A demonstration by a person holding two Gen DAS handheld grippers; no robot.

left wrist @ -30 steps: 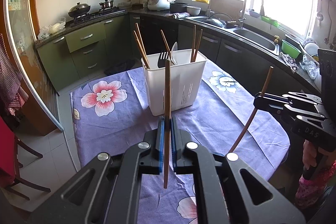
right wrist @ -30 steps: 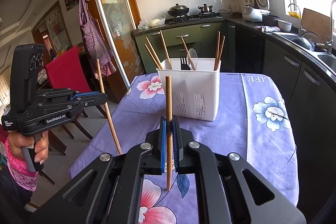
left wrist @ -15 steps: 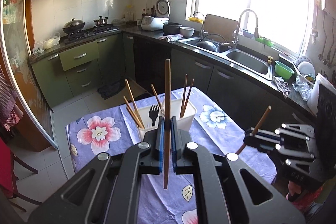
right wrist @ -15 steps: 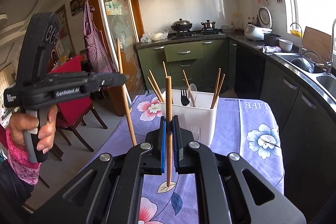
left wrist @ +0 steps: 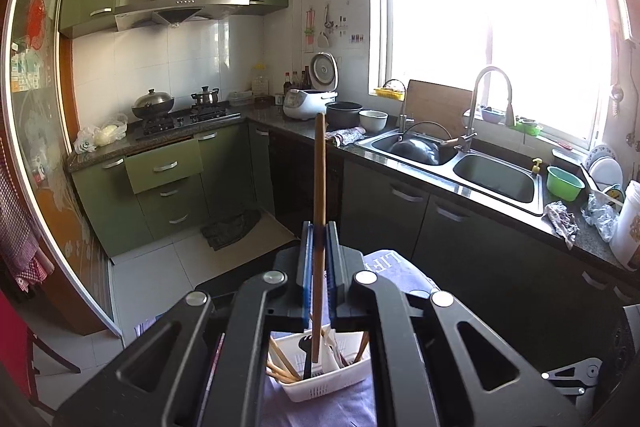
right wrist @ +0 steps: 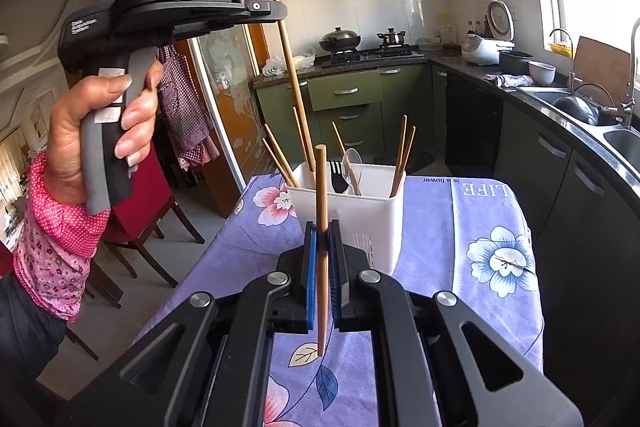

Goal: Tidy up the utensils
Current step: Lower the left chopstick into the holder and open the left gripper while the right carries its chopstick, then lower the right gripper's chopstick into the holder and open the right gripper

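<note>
Left gripper [left wrist: 318, 259] clamped on a chopstick [left wrist: 319, 211], poised upright above the white utensil caddy [left wrist: 324, 385], likely for dropping in. Right gripper [right wrist: 323, 259] pinches its own chopstick [right wrist: 321, 247], waiting.

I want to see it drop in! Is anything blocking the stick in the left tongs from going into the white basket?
Nothing visible blocks it. The left tongs hold the chopstick above the white basket, whose top is open; only the other chopsticks inside crowd it.
</note>
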